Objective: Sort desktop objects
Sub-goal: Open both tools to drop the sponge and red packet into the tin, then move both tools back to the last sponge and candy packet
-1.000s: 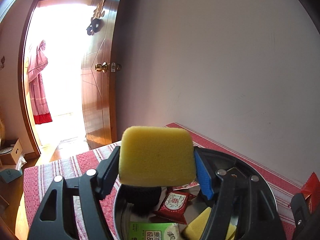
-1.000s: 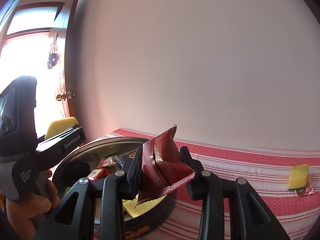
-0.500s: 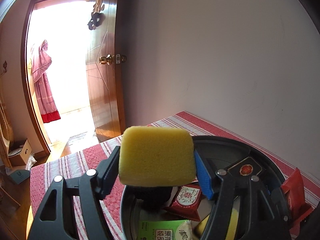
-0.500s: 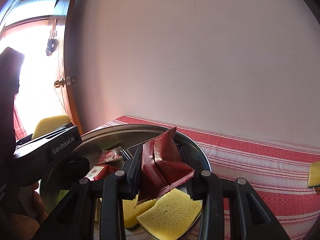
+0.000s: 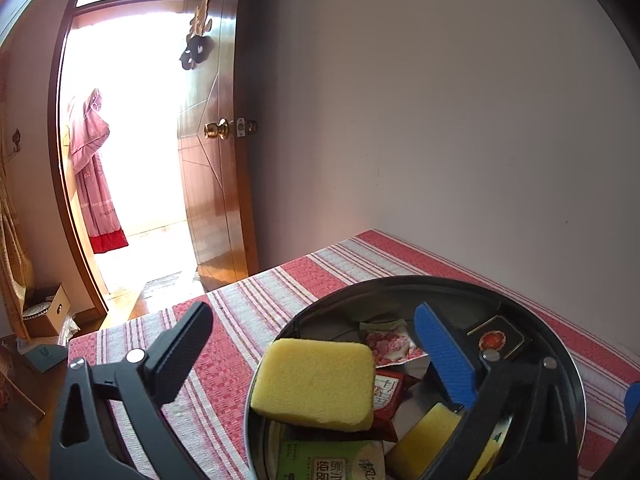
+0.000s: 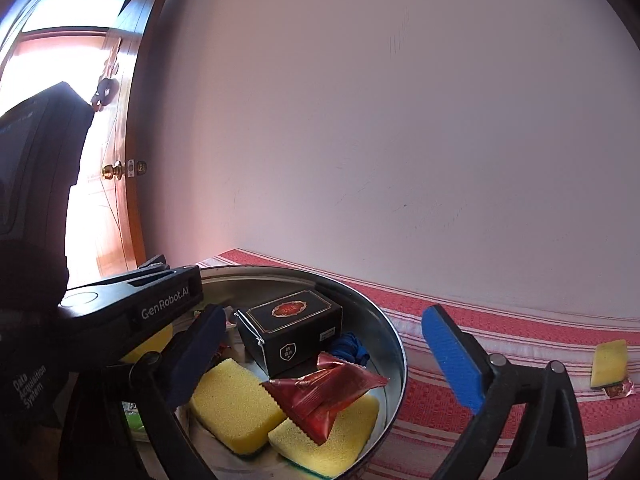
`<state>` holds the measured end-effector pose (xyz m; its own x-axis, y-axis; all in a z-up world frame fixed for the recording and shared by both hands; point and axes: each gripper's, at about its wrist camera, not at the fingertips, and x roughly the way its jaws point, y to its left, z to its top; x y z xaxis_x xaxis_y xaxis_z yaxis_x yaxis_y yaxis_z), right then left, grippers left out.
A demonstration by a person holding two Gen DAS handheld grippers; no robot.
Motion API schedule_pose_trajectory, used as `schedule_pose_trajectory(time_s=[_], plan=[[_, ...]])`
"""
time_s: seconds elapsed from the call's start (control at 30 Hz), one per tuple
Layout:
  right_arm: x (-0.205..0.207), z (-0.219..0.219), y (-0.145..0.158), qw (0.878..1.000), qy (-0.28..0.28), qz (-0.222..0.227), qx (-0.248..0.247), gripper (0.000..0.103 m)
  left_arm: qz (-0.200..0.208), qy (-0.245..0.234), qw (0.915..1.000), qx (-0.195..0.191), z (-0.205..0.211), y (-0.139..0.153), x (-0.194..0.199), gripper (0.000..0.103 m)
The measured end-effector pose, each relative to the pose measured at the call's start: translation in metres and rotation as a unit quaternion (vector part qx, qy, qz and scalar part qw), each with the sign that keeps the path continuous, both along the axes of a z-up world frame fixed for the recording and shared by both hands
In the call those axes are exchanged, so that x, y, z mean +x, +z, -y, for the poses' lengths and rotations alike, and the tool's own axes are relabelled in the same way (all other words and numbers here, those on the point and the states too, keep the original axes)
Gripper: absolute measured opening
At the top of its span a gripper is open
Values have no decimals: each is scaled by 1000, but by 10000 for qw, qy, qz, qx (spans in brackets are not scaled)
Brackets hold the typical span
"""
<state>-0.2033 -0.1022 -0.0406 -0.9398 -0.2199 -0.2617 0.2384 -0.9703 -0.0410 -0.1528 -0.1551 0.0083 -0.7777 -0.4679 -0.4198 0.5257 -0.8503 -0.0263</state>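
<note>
My left gripper (image 5: pixel 312 312) hangs over a round metal tin (image 5: pixel 400 280), and its jaws are opening wide. The yellow sponge (image 5: pixel 316 384) has left the pads and lies loose in the tin below them, on top of some packets. My right gripper (image 6: pixel 324 312) is over the same tin (image 6: pixel 396 344), and its jaws are opening too. The dark red packet (image 6: pixel 324 396) is free of its fingers and rests across two yellow sponges (image 6: pixel 236 404). The left gripper's black body (image 6: pixel 132 308) crosses the left of the right wrist view.
The tin also holds a black box (image 6: pixel 292 330), a blue item (image 6: pixel 352 348), a green packet (image 5: pixel 332 464) and a flowered packet (image 5: pixel 390 346). Another sponge (image 6: pixel 610 364) lies far right on the red striped cloth (image 5: pixel 240 320). The wall runs close behind, and an open door (image 5: pixel 212 160) stands left.
Both grippers went from shut on their loads to wide open. The sponge dropped into the tin, and the red packet fell onto the sponges. The right gripper moved further over the tin.
</note>
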Motion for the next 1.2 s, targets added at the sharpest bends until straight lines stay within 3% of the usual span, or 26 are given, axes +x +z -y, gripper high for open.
schedule_pose_trajectory(time_s=[0.23,0.43,0.63,0.77,1.0,1.1,1.2], plan=[[1,-9,-1,9997,-96,56,-207,102,-58,134,9998,147,6,-1,3,102],[12,-18,-1,9996,-111,14,-257,102,-651,456,9968,42,4,5,22,102],[21,-48,2,9983,-450,-41,-361,102,-684,200,9974,-64,-9,3,19,102],[22,-80,1,9953,-879,18,-401,102,-1034,126,9944,-201,-21,6,30,102],[38,-147,1,9869,-1533,-34,-495,101,-1427,-623,9869,-422,-54,9,42,102],[40,-173,0,9821,-1815,7,-513,101,-1302,-1107,9838,-542,-71,6,38,102],[41,-197,-1,9774,-2050,39,-512,101,-1170,-1593,9796,-373,-81,1,36,102]])
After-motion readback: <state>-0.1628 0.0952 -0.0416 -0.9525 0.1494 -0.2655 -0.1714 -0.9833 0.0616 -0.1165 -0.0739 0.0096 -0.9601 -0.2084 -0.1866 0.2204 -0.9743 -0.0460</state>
